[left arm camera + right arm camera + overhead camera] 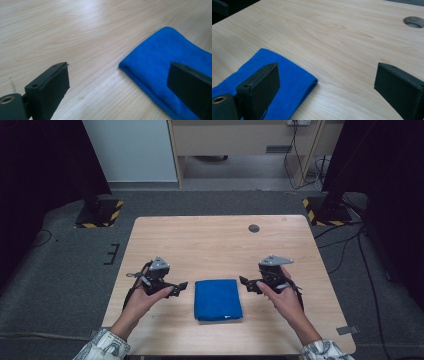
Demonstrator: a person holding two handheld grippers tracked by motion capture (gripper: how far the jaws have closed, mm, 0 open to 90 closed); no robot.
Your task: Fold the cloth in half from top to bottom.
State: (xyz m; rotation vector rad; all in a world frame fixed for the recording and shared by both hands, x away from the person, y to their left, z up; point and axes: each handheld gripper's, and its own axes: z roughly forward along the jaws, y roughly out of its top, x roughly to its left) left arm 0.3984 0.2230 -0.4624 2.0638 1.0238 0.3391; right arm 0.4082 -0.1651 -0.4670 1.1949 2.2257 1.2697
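Note:
A folded blue cloth (pixel 218 299) lies flat on the wooden table (pixel 215 245), near its front edge. My left gripper (pixel 181 288) hovers just left of the cloth, open, with nothing between its jaws. In the left gripper view the cloth (pixel 170 67) has its folded corner between the wide-apart jaws. My right gripper (pixel 245 282) sits just right of the cloth's far corner, open and empty too. The right gripper view has the cloth (pixel 284 82) partly behind the left jaw.
A round cable hole (pixel 254 228) sits in the table at the far right. Bare wood stretches behind the cloth. Stand bases with yellow-black tape (pixel 100 214) rest on the floor past both far corners, with cables (pixel 345 245) on the right.

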